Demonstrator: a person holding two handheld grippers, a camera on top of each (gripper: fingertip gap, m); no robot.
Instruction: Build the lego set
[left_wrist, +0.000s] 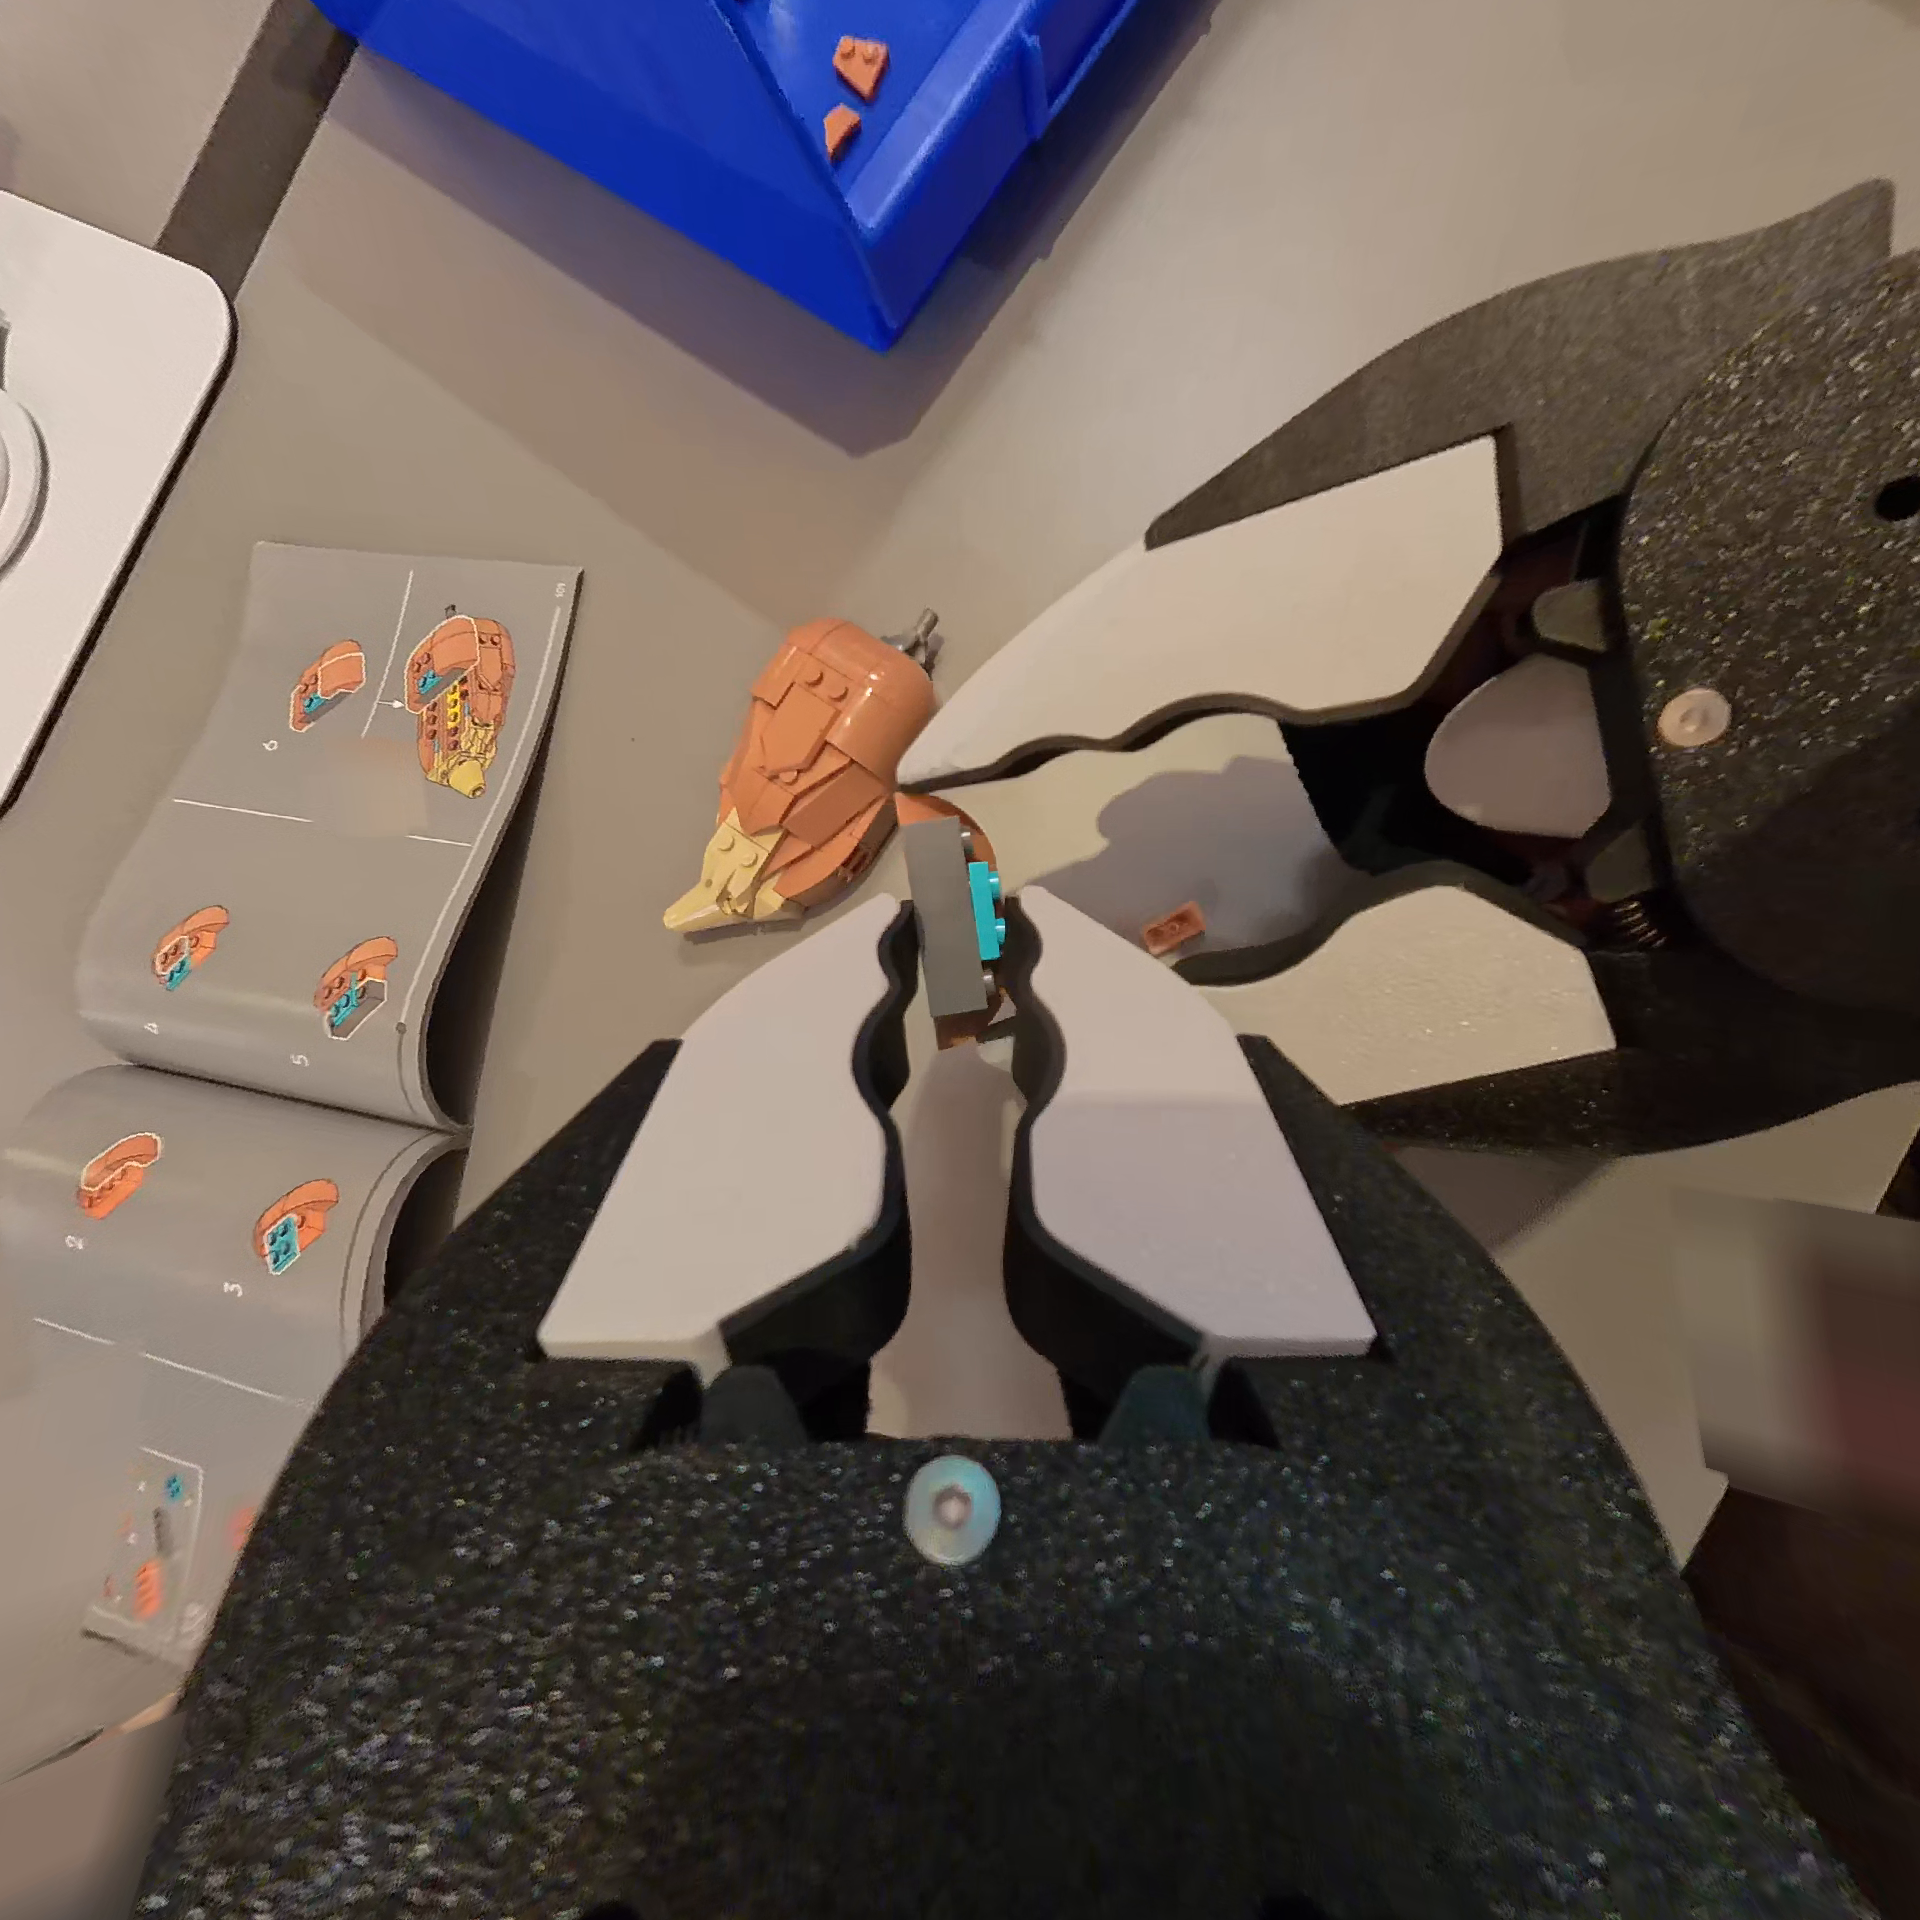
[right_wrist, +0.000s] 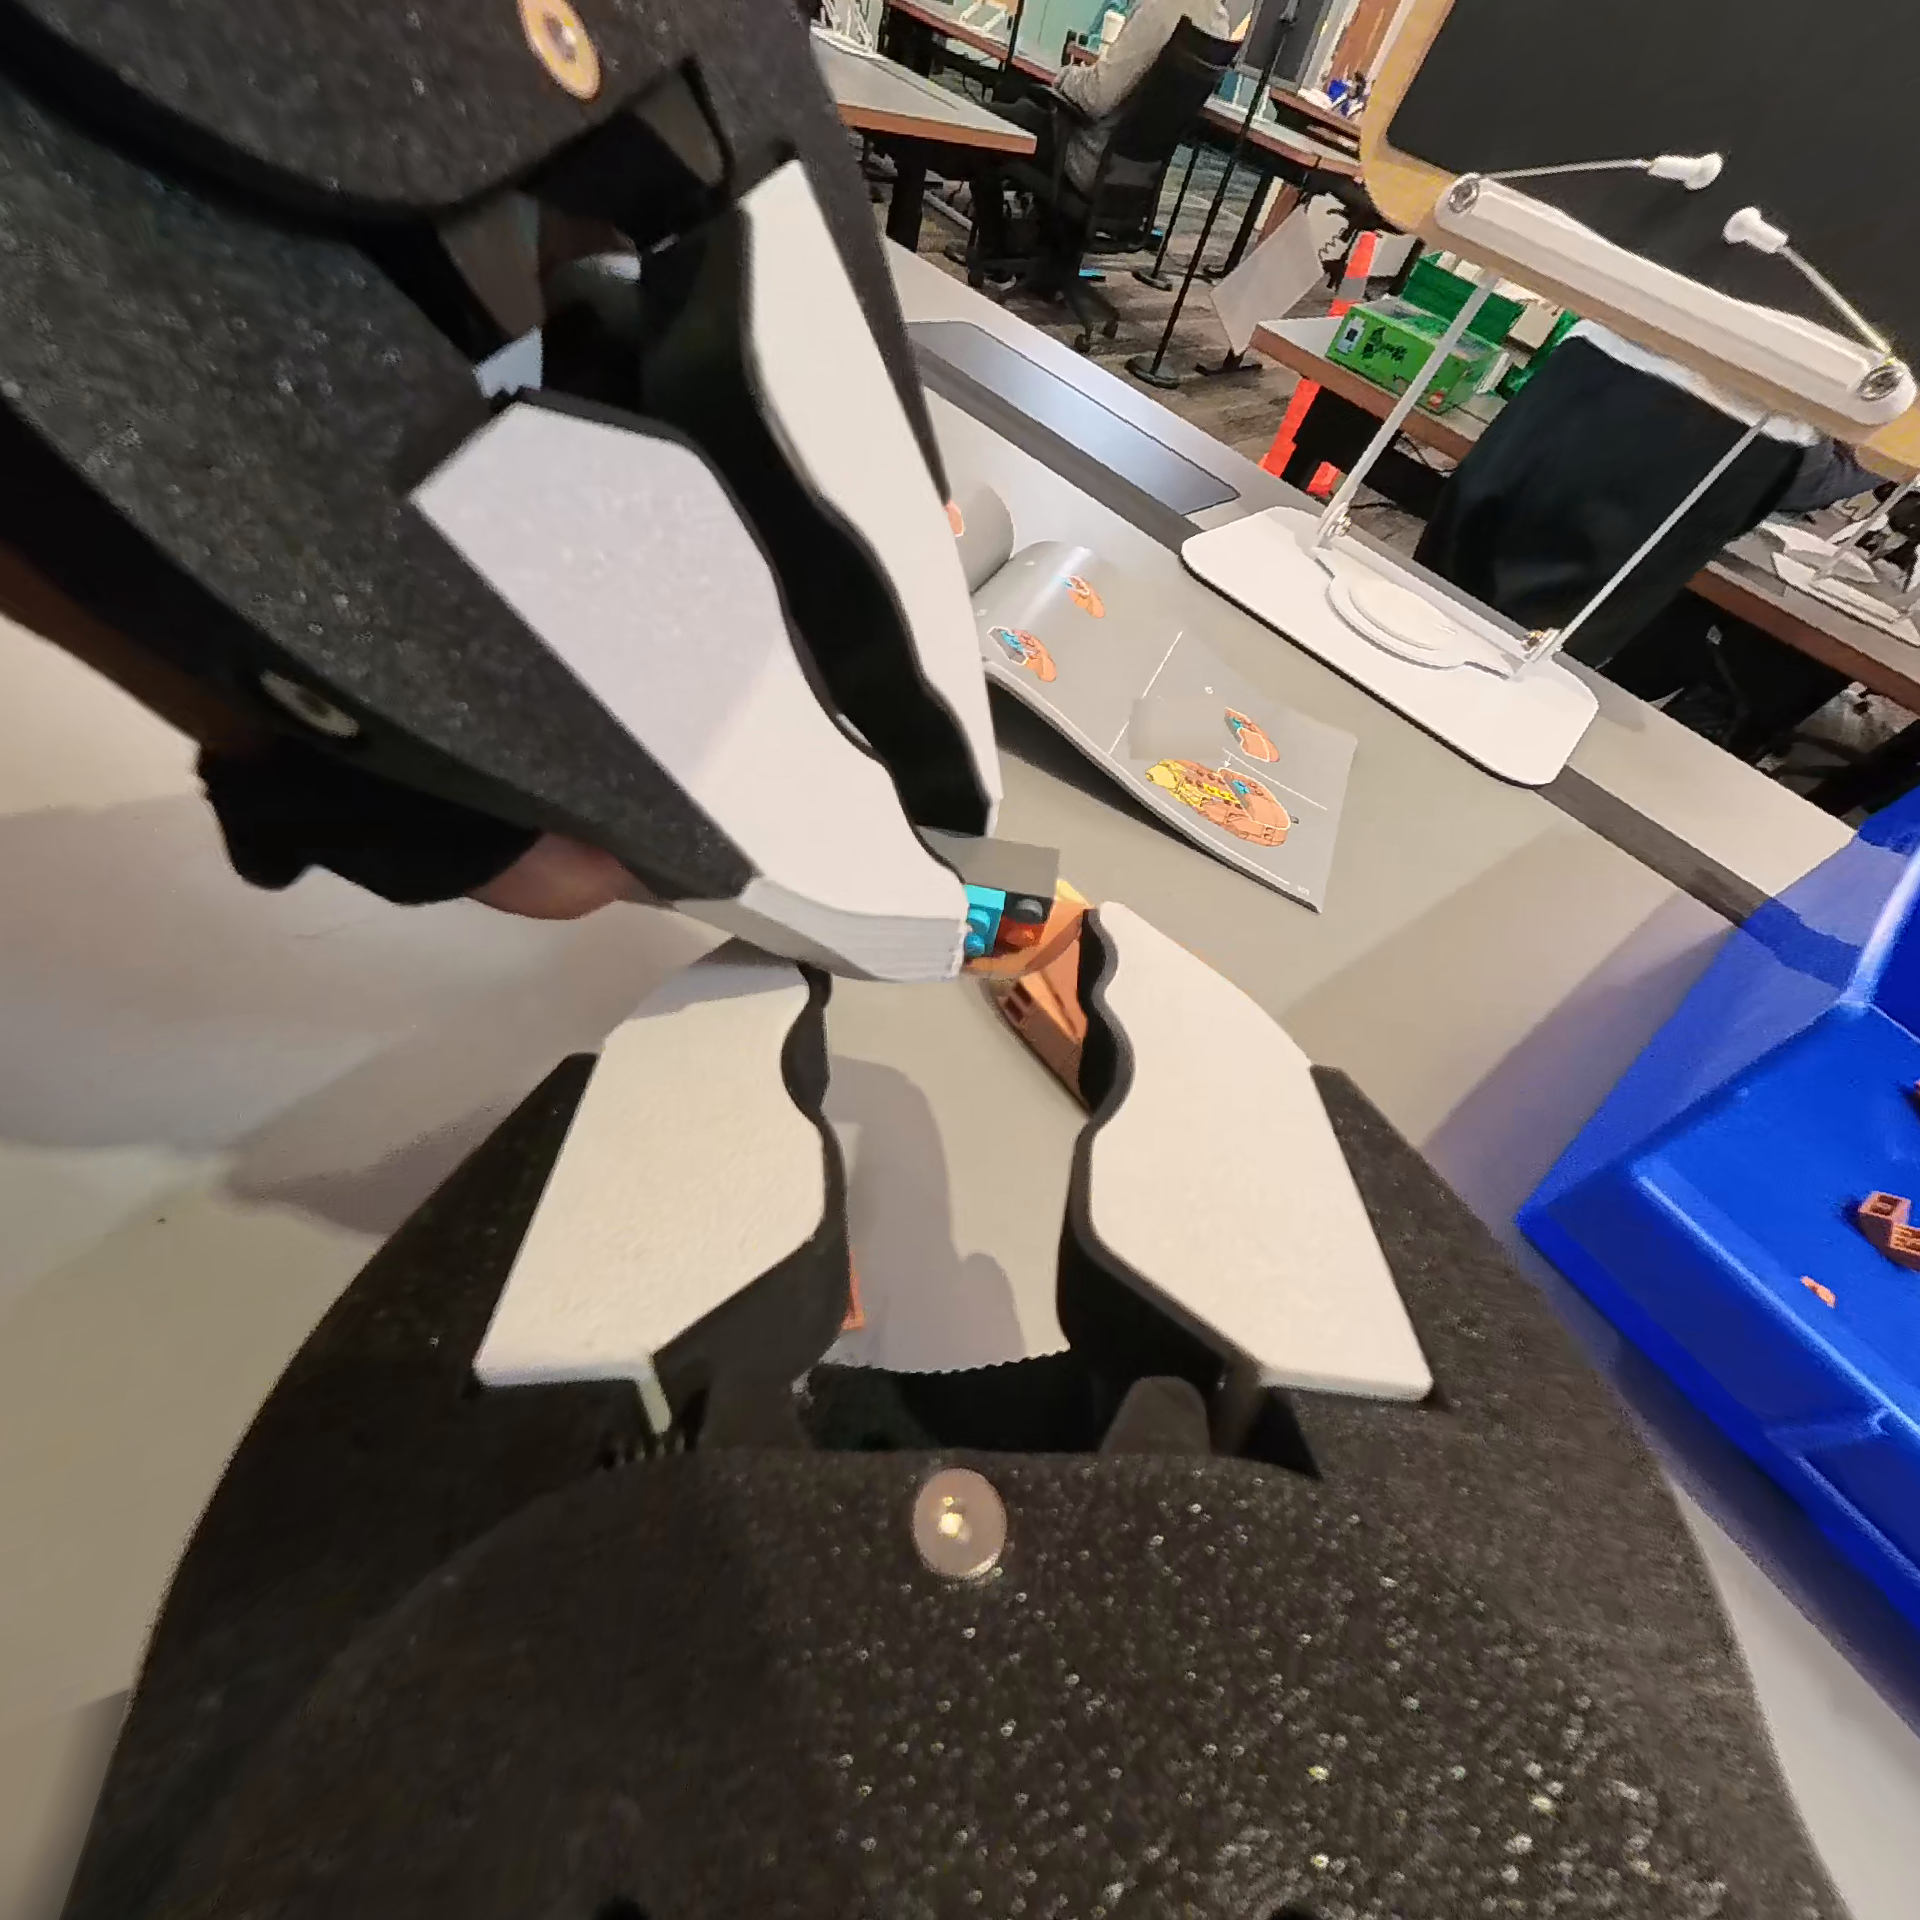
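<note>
My left gripper (left_wrist: 961, 914) is shut on a small sub-assembly (left_wrist: 948, 940) of a grey plate, a teal brick and brown curved parts, held above the table. It also shows in the right wrist view (right_wrist: 1013, 868), pinched by the left gripper (right_wrist: 977, 883) coming in from the upper left. My right gripper (right_wrist: 961, 956) is open and empty, its fingers either side of the sub-assembly's brown underside. It reaches in from the right in the left wrist view (left_wrist: 1039, 868). The brown and tan model (left_wrist: 821, 758) lies on the table just beyond. A small brown plate (left_wrist: 1172, 925) lies by the right gripper's lower finger.
An open instruction booklet (left_wrist: 312, 831) (right_wrist: 1174, 727) lies on the grey table. A blue bin (left_wrist: 883, 208) (right_wrist: 1714, 1247) holds loose brown pieces (left_wrist: 857, 57). A white stand base (left_wrist: 83, 416) (right_wrist: 1403, 613) sits at the table's edge. A person sits far behind. My left and right fingertips are right by each other.
</note>
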